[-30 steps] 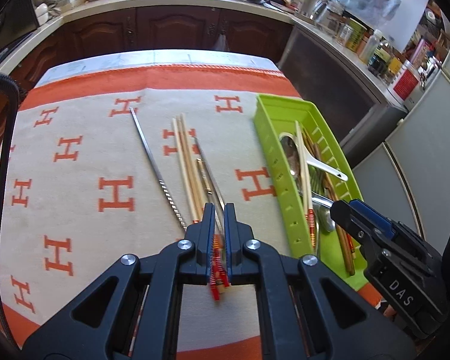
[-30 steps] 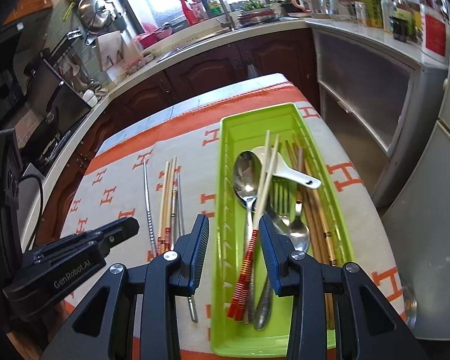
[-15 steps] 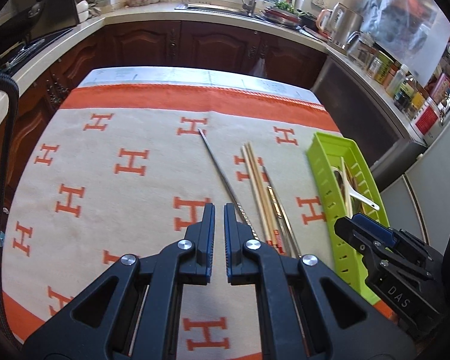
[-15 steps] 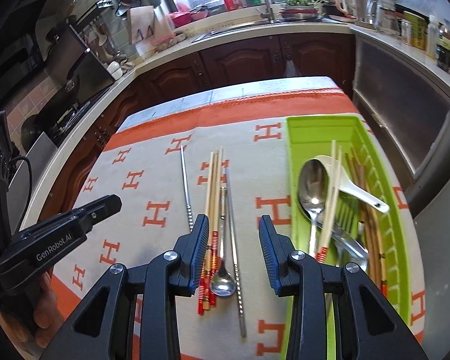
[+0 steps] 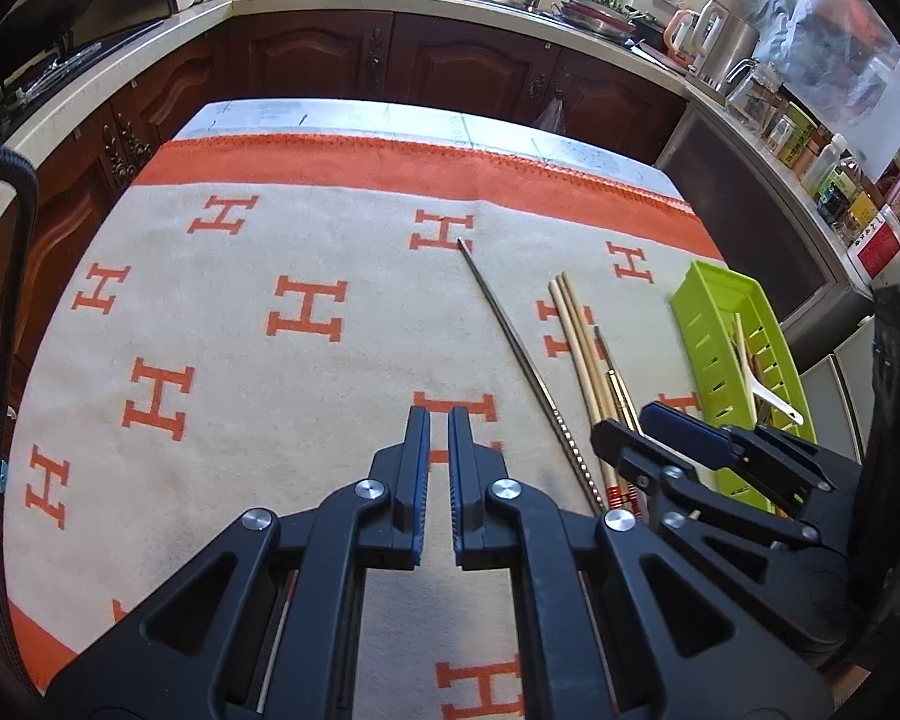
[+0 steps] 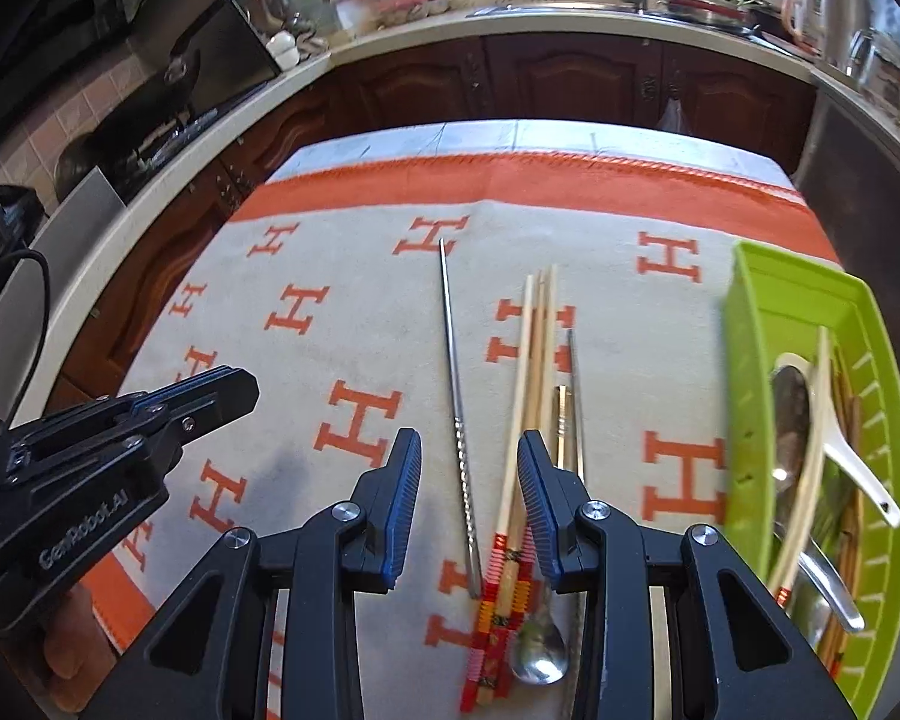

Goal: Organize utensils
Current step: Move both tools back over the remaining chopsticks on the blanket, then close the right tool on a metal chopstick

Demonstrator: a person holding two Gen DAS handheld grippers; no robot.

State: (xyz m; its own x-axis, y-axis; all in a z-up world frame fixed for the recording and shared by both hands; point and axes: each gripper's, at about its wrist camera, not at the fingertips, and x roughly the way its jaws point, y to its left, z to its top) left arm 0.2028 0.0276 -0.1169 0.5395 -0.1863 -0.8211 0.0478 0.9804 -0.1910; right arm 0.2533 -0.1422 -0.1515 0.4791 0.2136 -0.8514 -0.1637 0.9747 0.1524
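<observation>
A: Sorting looks about half done. The green tray (image 6: pixel 750 360) at the bench's right side already holds a metal spoon (image 6: pixel 789 414), a white ladle-spoon (image 6: pixel 840 450), a pale chopstick and some darker sticks.

B: And what's left out on the cloth (image 6: pixel 342 312)?

A: A thin metal skewer (image 6: pixel 459 420), the wooden chopsticks with red-banded ends (image 6: pixel 531 384), a small spoon (image 6: pixel 540 651) and a slim metal rod right beside them.

B: What are the tools doing?

A: The right tool (image 6: pixel 469 504) is spread wide and empty, hovering over the skewer and chopstick handles. The left tool (image 5: pixel 439 474) is nearly pinched together with nothing between its pads, over bare cloth to the left of the pile.

B: So the right one probably picks next.

A: That's my guess; four kinds of items remain.
</observation>
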